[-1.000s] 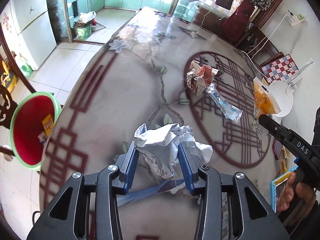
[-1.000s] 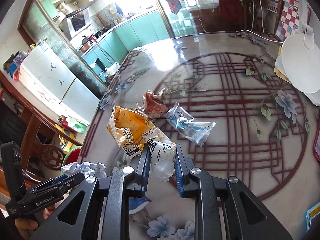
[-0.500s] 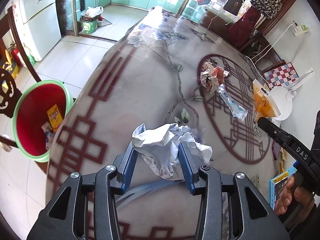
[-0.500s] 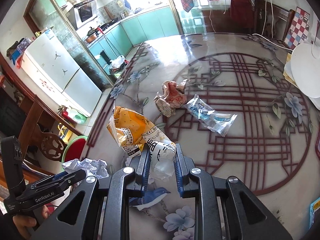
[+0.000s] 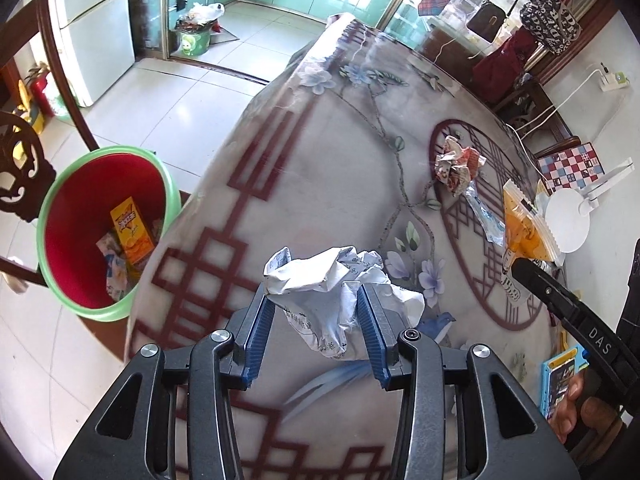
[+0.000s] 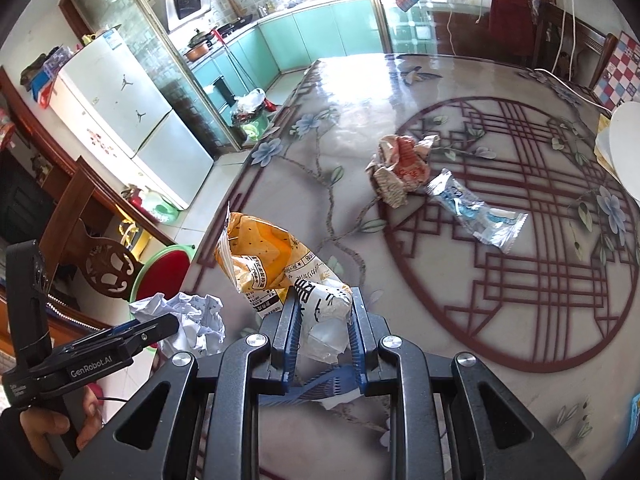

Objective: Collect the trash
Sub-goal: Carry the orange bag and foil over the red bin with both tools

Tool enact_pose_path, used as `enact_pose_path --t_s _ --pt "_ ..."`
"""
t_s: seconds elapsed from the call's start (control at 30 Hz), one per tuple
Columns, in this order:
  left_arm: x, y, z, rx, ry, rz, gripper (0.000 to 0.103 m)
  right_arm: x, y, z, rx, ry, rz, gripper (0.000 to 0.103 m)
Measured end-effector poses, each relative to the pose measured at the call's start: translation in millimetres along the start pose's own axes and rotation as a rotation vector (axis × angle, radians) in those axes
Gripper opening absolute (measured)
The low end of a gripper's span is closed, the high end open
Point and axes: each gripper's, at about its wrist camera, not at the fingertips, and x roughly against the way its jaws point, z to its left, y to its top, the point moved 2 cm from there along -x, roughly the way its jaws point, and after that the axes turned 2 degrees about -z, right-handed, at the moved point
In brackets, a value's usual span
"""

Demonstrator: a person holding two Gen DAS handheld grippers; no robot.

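My left gripper (image 5: 316, 312) is shut on a crumpled white paper ball (image 5: 328, 284) and holds it above the table near its left edge. My right gripper (image 6: 322, 312) is shut on an orange and white snack bag (image 6: 276, 264), held above the table. The paper ball also shows in the right wrist view (image 6: 192, 316), and the snack bag in the left wrist view (image 5: 524, 232). A crumpled red and white wrapper (image 6: 400, 168) and a clear blue wrapper (image 6: 476, 212) lie on the table. A red bin with a green rim (image 5: 100, 232) stands on the floor to the left, with trash inside.
The round patterned table (image 5: 320, 160) has a white disc-shaped lamp (image 5: 568, 220) and a blue booklet (image 5: 560, 376) at its right side. A carved wooden chair (image 5: 20, 168) stands beside the bin. A fridge (image 6: 132, 120) and the kitchen doorway lie beyond.
My left gripper has moved left toward the table edge with the paper ball; the bin now shows larger and closer. My right gripper has drawn back a little with the snack bag.
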Motion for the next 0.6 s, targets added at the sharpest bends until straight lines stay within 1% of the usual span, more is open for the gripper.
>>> enact_pose_path --t_s 0.33,0.6 --pt "8 6 41 0.052 0.01 -0.006 0.04 -20 -2 45 0.051 0.015 0.035 0.02" --pt "9 10 77 0.091 0.029 0.005 0.04 -37 -6 82 0.083 0.035 0.063 0.02"
